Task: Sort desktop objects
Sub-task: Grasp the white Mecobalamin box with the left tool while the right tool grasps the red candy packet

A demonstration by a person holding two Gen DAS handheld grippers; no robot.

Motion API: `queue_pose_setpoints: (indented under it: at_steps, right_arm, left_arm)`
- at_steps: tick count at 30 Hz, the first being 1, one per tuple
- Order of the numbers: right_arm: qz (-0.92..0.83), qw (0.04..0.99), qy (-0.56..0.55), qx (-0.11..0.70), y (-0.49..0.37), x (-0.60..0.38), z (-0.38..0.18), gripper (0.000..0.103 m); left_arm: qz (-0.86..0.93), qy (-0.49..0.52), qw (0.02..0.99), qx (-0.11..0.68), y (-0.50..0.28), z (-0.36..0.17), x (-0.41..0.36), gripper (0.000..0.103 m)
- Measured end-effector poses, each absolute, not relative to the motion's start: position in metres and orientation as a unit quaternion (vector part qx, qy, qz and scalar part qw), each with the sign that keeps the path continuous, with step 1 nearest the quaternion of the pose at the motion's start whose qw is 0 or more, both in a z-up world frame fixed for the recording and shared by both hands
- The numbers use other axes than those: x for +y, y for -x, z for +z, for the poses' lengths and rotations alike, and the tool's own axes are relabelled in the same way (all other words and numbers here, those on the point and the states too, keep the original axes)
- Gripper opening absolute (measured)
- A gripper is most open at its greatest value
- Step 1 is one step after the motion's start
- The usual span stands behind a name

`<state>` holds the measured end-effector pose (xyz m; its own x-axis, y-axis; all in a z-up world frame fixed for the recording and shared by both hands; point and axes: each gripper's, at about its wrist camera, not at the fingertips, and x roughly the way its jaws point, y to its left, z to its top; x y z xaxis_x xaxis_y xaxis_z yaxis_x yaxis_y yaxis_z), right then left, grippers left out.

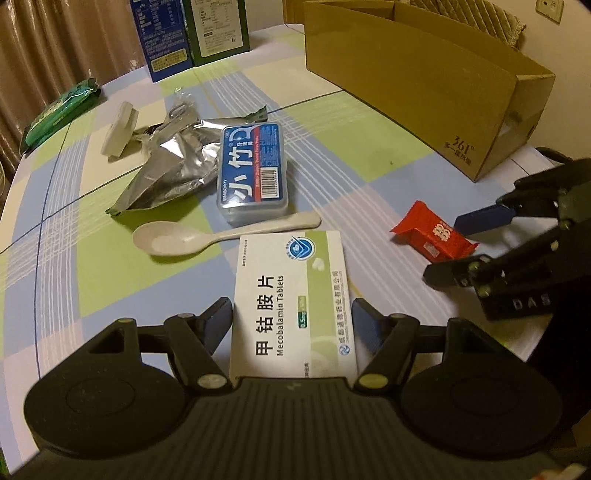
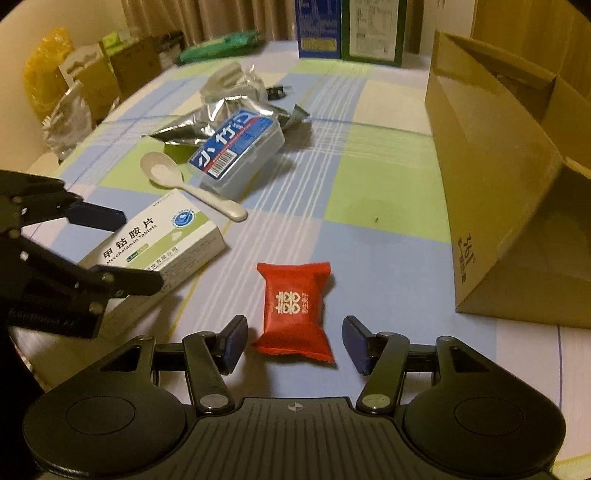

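Note:
A white and green tablet box [image 1: 291, 295] lies on the checked tablecloth between the fingers of my left gripper [image 1: 293, 325], which is open with the pads not quite touching its sides. It also shows in the right wrist view [image 2: 159, 240]. A red candy packet [image 2: 295, 310] lies between the fingers of my open right gripper [image 2: 295, 343]; the packet also shows in the left wrist view [image 1: 432, 236]. A cream spoon [image 1: 207, 236], a blue floss case [image 1: 255, 173] and a crumpled foil bag [image 1: 173, 166] lie further back.
A brown cardboard box [image 1: 424, 85] stands at the right, open at the top. Blue and green cartons [image 1: 192, 33] stand at the far edge. A green wipes pack [image 1: 59, 110] and a white clip [image 1: 120, 129] lie at the far left.

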<state>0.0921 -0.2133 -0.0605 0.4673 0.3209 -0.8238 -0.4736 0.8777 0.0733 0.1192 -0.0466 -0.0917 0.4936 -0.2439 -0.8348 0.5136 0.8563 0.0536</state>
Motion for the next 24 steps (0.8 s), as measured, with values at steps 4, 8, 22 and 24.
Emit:
queue_pose_setpoints:
  at_steps: [4, 8, 22, 24]
  right_arm:
    - [0.234, 0.863, 0.093, 0.438, -0.087, -0.211, -0.059, 0.054]
    - [0.234, 0.868, 0.092, 0.429, -0.085, -0.209, -0.064, 0.054]
    - [0.232, 0.876, 0.093, 0.412, -0.080, -0.208, -0.068, 0.046]
    - [0.232, 0.876, 0.091, 0.412, -0.081, -0.209, -0.068, 0.046]
  left_arm:
    - [-0.221, -0.160, 0.853, 0.446, -0.121, -0.096, -0.051, 0.067]
    - [-0.216, -0.155, 0.859, 0.439, -0.122, -0.099, -0.052, 0.067]
    - [-0.196, -0.145, 0.867, 0.435, -0.130, -0.107, -0.051, 0.070]
    - [-0.195, -0.145, 0.866, 0.437, -0.130, -0.109, -0.051, 0.070]
